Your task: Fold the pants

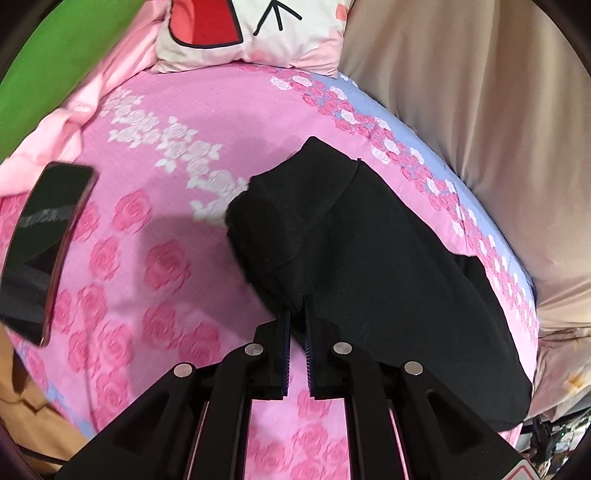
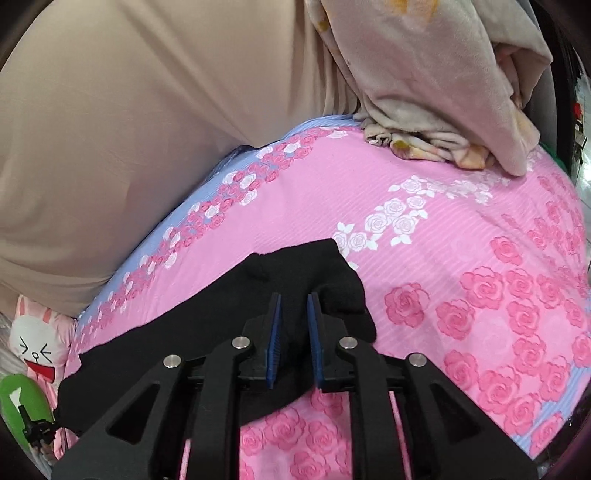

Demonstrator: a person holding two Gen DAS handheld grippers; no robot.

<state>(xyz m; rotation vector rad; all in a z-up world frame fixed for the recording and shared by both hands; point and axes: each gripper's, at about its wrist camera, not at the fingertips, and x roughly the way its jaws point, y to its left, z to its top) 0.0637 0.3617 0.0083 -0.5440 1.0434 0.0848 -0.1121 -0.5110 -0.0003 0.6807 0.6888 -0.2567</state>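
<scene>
Black pants (image 1: pixel 369 251) lie folded in a long strip on the pink rose-print bedsheet (image 1: pixel 147 229). In the left wrist view my left gripper (image 1: pixel 298 302) has its jaws nearly closed, pinching the near edge of the pants. In the right wrist view the pants (image 2: pixel 229 302) stretch from lower left to the centre. My right gripper (image 2: pixel 294 299) sits over the pants' end with its blue pads (image 2: pixel 275 332) a little apart and black cloth between them.
A black phone (image 1: pixel 44 247) lies on the sheet at the left. A cartoon pillow (image 1: pixel 255 29) is at the head of the bed. A beige curtain (image 1: pixel 472 122) hangs along the far side. A crumpled cream blanket (image 2: pixel 436 92) sits on the bed's far end.
</scene>
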